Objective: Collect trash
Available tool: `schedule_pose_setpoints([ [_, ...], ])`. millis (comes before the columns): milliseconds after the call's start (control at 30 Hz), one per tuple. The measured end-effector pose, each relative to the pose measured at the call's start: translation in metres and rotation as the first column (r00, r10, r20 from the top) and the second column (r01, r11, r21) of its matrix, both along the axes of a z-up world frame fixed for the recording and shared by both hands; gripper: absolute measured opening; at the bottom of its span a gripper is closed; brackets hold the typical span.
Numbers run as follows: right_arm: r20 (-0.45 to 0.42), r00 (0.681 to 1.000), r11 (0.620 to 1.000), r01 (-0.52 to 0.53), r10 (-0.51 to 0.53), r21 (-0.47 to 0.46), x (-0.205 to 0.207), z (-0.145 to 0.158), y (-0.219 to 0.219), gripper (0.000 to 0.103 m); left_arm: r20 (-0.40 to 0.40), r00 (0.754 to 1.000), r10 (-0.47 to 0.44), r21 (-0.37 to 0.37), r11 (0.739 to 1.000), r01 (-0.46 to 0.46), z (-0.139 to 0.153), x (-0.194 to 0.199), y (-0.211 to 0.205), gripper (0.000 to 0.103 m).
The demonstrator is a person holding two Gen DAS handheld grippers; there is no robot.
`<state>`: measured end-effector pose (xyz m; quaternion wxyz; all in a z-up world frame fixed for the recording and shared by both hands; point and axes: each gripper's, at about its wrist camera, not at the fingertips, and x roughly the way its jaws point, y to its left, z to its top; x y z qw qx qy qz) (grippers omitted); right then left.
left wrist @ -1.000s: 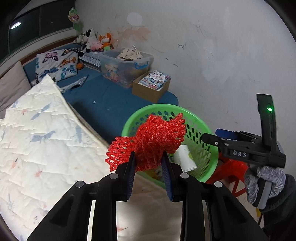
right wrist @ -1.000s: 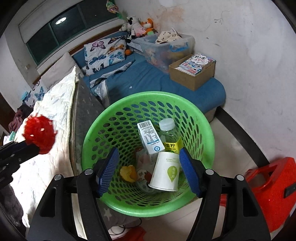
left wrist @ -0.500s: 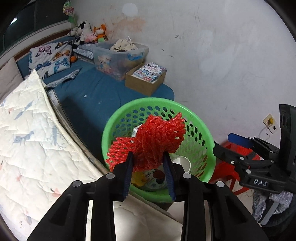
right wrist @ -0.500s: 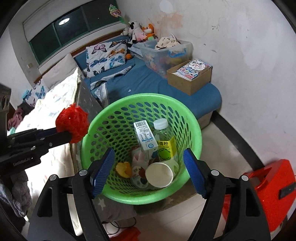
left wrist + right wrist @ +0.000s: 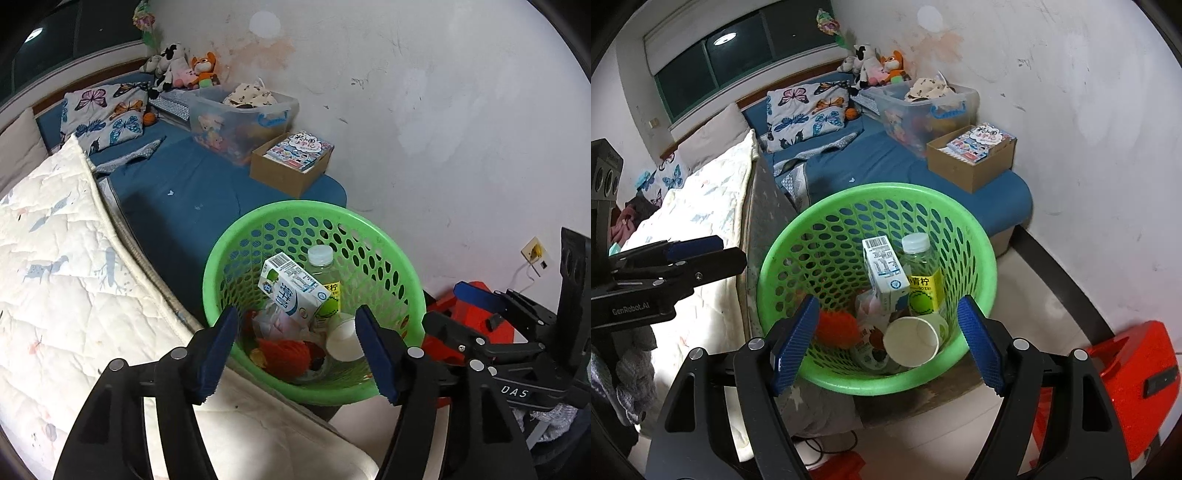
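Observation:
A green perforated basket [image 5: 236,240] [image 5: 798,229] stands on the floor beside the bed. In it lie a red foam net [image 5: 284,352] [image 5: 836,326], a milk carton [image 5: 291,291] [image 5: 884,269], a clear bottle with a yellow label [image 5: 325,266] [image 5: 921,273], a white paper cup [image 5: 345,341] [image 5: 912,341] and other wrappers. My left gripper [image 5: 297,350] is open and empty above the basket's near rim. My right gripper [image 5: 886,339] is open and empty over the basket. Each gripper shows in the other's view, the left [image 5: 694,254] and the right [image 5: 476,306].
A white quilt [image 5: 55,277] covers the bed to the left. A blue mattress [image 5: 177,184] carries a cardboard box of books [image 5: 291,166], a clear storage bin [image 5: 243,110], butterfly pillows and plush toys. A red stool [image 5: 1130,369] stands right of the basket. A white wall is behind.
My left gripper opened and the red foam net dropped from it into the basket. The right gripper drew back slightly and stayed open.

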<state>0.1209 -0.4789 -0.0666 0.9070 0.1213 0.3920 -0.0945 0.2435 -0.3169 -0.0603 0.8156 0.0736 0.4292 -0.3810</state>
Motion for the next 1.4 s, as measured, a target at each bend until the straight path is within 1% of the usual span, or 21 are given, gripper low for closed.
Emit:
schedule_pose_setpoints([
  [133, 0.008, 1.000, 1.000, -0.009, 0.009, -0.014, -0.004, 0.004, 0.007, 0.078, 0.024, 0.999, 0.029, 0.002, 1.000, -0.029, 0.006, -0.003, 0.015, 0.070],
  [167, 0.010, 1.000, 1.000, -0.013, 0.013, -0.015, -0.005, 0.006, 0.010, 0.079, 0.031, 0.999, 0.038, 0.003, 0.999, -0.038, 0.009, -0.004, 0.019, 0.073],
  [233, 0.015, 1.000, 1.000, -0.023, 0.023, -0.012, -0.007, 0.008, 0.016, 0.080, 0.050, 0.997, 0.053, 0.006, 0.999, -0.053, 0.013, -0.006, 0.029, 0.073],
  [333, 0.026, 0.999, 0.999, -0.038, 0.038, -0.011, -0.010, 0.012, 0.026, 0.082, 0.093, 0.992, 0.087, 0.001, 0.996, -0.087, 0.022, -0.015, 0.051, 0.079],
  [433, 0.038, 0.998, 0.999, -0.054, 0.054, -0.001, -0.012, 0.016, 0.038, 0.084, 0.109, 0.986, 0.127, -0.011, 0.992, -0.127, 0.027, -0.018, 0.071, 0.081],
  [500, 0.034, 0.997, 0.998, -0.067, 0.067, -0.005, -0.012, 0.018, 0.047, 0.085, 0.106, 0.981, 0.161, -0.030, 0.987, -0.159, 0.031, -0.021, 0.090, 0.083],
  [567, 0.040, 0.996, 0.997, -0.082, 0.083, -0.016, -0.014, 0.021, 0.059, 0.087, 0.123, 0.973, 0.197, -0.032, 0.980, -0.194, 0.035, -0.026, 0.105, 0.086],
  [600, 0.039, 0.995, 0.996, -0.088, 0.088, -0.023, -0.014, 0.022, 0.064, 0.088, 0.130, 0.970, 0.207, -0.034, 0.978, -0.204, 0.038, -0.029, 0.111, 0.089],
  [633, 0.039, 0.994, 0.995, -0.099, 0.100, -0.029, -0.014, 0.024, 0.071, 0.089, 0.142, 0.964, 0.225, -0.031, 0.974, -0.223, 0.040, -0.032, 0.120, 0.090],
  [700, 0.041, 0.992, 0.992, -0.119, 0.120, -0.030, -0.016, 0.026, 0.084, 0.092, 0.153, 0.956, 0.249, -0.031, 0.969, -0.247, 0.043, -0.038, 0.133, 0.092],
  [833, 0.031, 0.986, 0.986, -0.160, 0.161, -0.037, -0.017, 0.026, 0.113, 0.094, 0.182, 0.940, 0.288, -0.037, 0.957, -0.286, 0.050, -0.050, 0.160, 0.094],
  [933, 0.025, 0.983, 0.981, -0.182, 0.184, -0.072, -0.017, 0.027, 0.132, 0.094, 0.174, 0.928, 0.329, -0.041, 0.944, -0.327, 0.052, -0.057, 0.182, 0.095],
  [1000, 0.031, 0.980, 0.978, -0.195, 0.198, -0.068, -0.017, 0.029, 0.140, 0.094, 0.167, 0.919, 0.357, -0.041, 0.934, -0.356, 0.053, -0.062, 0.199, 0.096],
  [1133, 0.044, 0.974, 0.972, -0.218, 0.222, -0.087, -0.020, 0.036, 0.157, 0.097, 0.194, 0.892, 0.407, -0.035, 0.912, -0.409, 0.054, -0.072, 0.227, 0.096],
  [1233, 0.038, 0.970, 0.967, -0.235, 0.240, -0.095, -0.021, 0.038, 0.169, 0.098, 0.188, 0.880, 0.436, -0.036, 0.898, -0.438, 0.055, -0.080, 0.248, 0.096],
  [1300, 0.030, 0.969, 0.964, -0.242, 0.247, -0.108, -0.022, 0.037, 0.177, 0.098, 0.181, 0.868, 0.462, -0.055, 0.886, -0.460, 0.055, -0.086, 0.263, 0.096],
  [1400, 0.028, 0.966, 0.960, -0.253, 0.258, -0.117, -0.023, 0.036, 0.188, 0.098, 0.182, 0.857, 0.483, -0.070, 0.875, -0.478, 0.056, -0.096, 0.279, 0.096],
])
